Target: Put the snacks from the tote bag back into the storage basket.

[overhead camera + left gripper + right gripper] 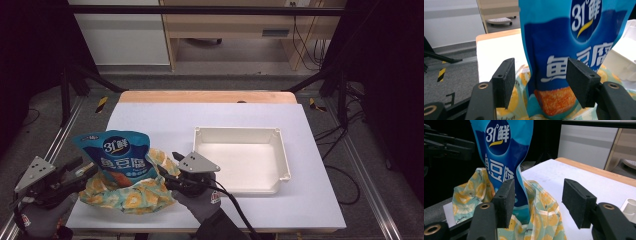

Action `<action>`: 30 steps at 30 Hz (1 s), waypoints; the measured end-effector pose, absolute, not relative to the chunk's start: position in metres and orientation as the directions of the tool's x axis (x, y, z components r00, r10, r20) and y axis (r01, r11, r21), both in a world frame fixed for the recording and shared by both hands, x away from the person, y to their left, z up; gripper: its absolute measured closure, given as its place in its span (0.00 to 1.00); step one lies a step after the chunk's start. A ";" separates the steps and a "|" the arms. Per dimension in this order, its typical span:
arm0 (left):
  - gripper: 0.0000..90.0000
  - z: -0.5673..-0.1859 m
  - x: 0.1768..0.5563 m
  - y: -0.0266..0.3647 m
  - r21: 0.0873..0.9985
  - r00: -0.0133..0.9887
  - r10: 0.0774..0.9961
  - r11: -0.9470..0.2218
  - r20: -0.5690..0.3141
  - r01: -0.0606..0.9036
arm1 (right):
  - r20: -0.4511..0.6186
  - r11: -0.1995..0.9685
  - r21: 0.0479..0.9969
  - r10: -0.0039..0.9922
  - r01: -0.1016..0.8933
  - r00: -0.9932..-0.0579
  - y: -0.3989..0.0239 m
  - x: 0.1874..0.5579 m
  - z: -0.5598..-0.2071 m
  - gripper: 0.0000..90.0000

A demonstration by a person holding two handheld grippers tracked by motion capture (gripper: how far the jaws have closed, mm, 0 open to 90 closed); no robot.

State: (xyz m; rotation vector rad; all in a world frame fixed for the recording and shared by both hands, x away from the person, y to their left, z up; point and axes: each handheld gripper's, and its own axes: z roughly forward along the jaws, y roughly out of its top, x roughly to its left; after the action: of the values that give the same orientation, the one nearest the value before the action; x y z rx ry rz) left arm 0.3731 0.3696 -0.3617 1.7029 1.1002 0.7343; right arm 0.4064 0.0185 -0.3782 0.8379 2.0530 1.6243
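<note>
A blue snack pouch (122,156) stands upright inside a teal cloth bag with a lemon print (135,199) at the table's front left. My left gripper (84,172) is at the pouch's left side and open. In the left gripper view the pouch (569,50) rises just beyond the jaws of that gripper (540,80), with no pad pressing on it. My right gripper (167,167) is at the bag's right side, also open. In the right gripper view nothing sits between its jaws (537,202); the pouch (501,152) and the lemon bag (541,210) lie just ahead.
A shallow white tray (280,150) sits on the white tabletop (165,120) to the right of the bag. A wooden strip (205,96) runs along the table's far edge. Dark floor with rails and cables lies on both sides.
</note>
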 end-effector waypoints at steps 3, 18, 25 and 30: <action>0.44 -0.357 0.376 0.369 0.932 0.412 0.911 -0.142 -0.009 0.334 | 0.063 0.145 0.967 0.663 0.210 -0.746 0.018 0.409 -0.374 0.49; 0.44 -0.342 0.382 0.375 0.948 0.381 0.924 -0.104 -0.020 0.301 | 0.056 0.137 0.971 0.666 0.196 -0.743 0.019 0.415 -0.362 0.49; 0.45 -0.333 0.384 0.371 0.955 0.383 0.924 -0.100 -0.015 0.280 | 0.055 0.136 0.972 0.661 0.192 -0.749 0.025 0.419 -0.356 0.51; 0.46 -0.330 0.386 0.367 0.957 0.385 0.923 -0.109 -0.002 0.268 | 0.050 0.137 0.973 0.653 0.183 -0.756 0.029 0.419 -0.352 0.52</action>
State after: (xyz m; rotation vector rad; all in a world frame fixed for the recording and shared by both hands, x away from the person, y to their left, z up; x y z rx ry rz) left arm 0.3862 0.3673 -0.3299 1.6177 1.0796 0.7983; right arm 0.4186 0.0292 -0.3519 0.8037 2.0343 1.6516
